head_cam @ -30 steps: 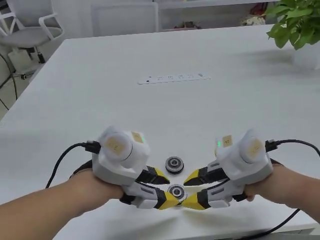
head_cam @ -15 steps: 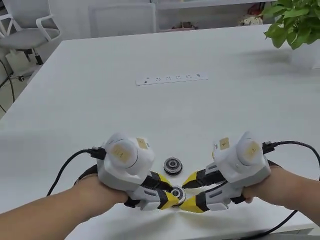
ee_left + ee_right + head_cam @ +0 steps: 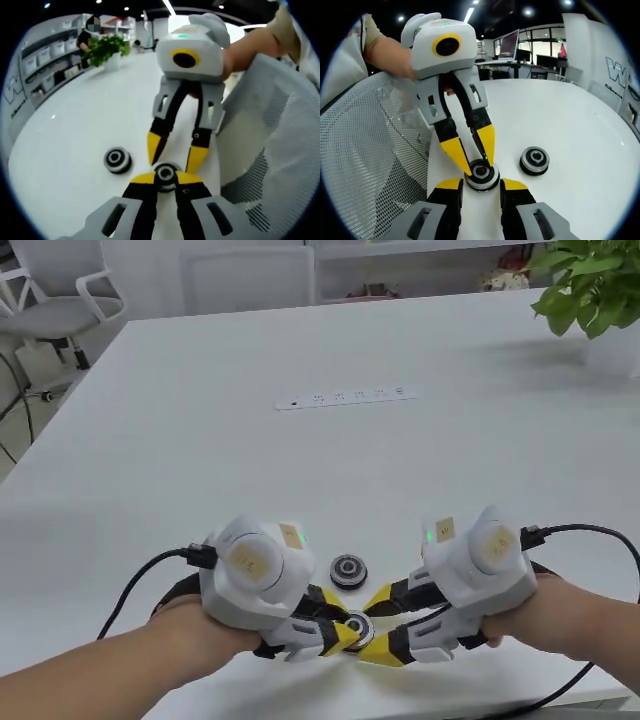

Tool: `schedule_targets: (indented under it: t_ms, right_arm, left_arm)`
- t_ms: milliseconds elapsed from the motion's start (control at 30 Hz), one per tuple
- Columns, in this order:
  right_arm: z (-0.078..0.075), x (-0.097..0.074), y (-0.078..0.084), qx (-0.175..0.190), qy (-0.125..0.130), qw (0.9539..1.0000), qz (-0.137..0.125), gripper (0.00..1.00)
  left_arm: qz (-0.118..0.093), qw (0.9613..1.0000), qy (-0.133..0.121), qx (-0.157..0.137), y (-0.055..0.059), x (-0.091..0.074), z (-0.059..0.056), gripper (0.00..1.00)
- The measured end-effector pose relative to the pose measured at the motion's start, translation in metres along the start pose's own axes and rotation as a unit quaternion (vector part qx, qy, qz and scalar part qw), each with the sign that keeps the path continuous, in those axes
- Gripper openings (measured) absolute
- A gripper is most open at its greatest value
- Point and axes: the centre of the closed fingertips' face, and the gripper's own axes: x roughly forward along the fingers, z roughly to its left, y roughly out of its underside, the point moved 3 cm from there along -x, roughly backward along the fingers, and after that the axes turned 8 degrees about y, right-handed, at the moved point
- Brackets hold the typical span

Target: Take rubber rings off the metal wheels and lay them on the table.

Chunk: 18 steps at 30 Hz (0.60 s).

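**White table [image 3: 200, 460] sees both tongs close on one wheel [image 3: 353, 626]**

White tabletop runs back to a power strip [image 3: 346, 397], with a plant [image 3: 590, 285] at the far right corner and an office chair [image 3: 60, 295] beyond the far left one. At the near edge you hold both tools nose to nose. Your left tongs [image 3: 340, 624] are clamped on the wheel: in the left gripper view their yellow tips press it from both sides. Your right tongs [image 3: 370, 628] come in from the opposite side and grip the same wheel. In the right gripper view their yellow tips sit snug against its flanks, while the left tongs' tips bite on its upper rim. The wheel wears its black ring [image 3: 481, 188]. Whether it rests on the table or hangs just above it, you cannot tell. A second wheel [image 3: 348, 569] lies flat on the table just beyond the tongs, apart from them, with its own dark ring on.
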Motion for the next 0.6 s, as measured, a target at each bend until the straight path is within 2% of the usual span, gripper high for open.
schedule_targets:
  t_ms: [200,600]
  right_arm:
    - [-0.0003,0.0018,-0.0032,0.002,0.001,1.0000,-0.004,0.26]
    - [0.0003,-0.0047,0.0007,0.014,0.007,0.9999,-0.007,0.23]
  left_arm:
    - [0.000,1.0000,-0.005,0.003,-0.0002,0.0007,-0.0006,0.14]
    - [-0.002,0.9999,-0.010,0.002,0.0000,0.0011,-0.0005,0.14]
